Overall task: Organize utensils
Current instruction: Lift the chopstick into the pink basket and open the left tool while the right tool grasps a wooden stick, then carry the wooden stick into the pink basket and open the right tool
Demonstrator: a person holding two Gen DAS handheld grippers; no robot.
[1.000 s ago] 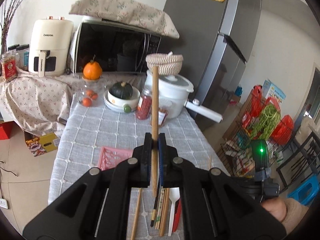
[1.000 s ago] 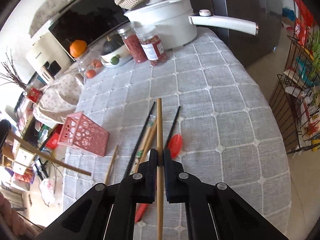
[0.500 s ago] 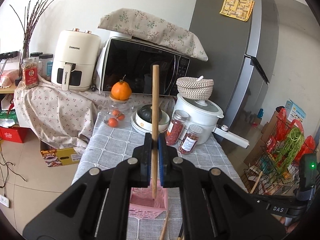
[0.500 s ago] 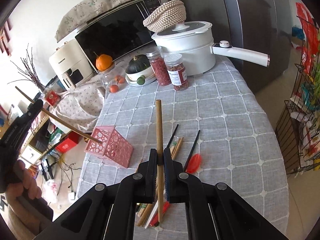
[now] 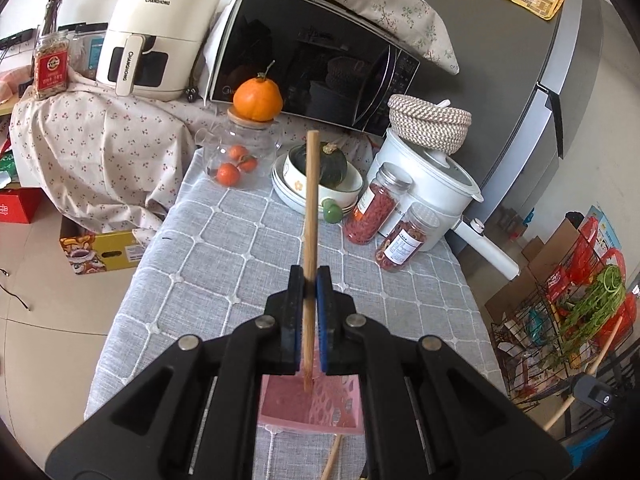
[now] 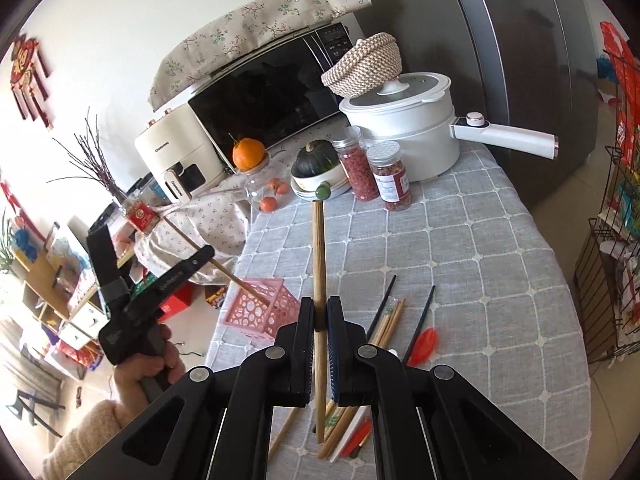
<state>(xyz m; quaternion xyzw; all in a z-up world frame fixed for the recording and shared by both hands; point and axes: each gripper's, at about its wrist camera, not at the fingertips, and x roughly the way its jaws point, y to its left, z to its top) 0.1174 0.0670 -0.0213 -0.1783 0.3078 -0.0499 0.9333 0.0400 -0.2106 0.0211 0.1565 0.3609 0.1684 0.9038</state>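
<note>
Over the grey checked worktop (image 6: pixel 472 248): left tool (image 5: pixel 310 280) clenched on a wooden chopstick (image 5: pixel 310 216), lower tip poised at the mouth of the pink perforated basket (image 5: pixel 316 404). Steep downward tilt, presumably for dropping the stick in end-first. Seen from the right wrist view, tip just at the basket's rim; touching or not, cannot tell. Right tool (image 6: pixel 320 316) likewise clenched, on a second wooden chopstick (image 6: pixel 319 272), held above the loose pile of chopsticks (image 6: pixel 386 320) and a red spoon (image 6: pixel 424 340) on the cloth, clear of the basket, likely waiting its turn. Pile well apart from the pot (image 6: pixel 404 136) and spice jars (image 6: pixel 390 180) at the far end. Most utensils not yet sorted.
</note>
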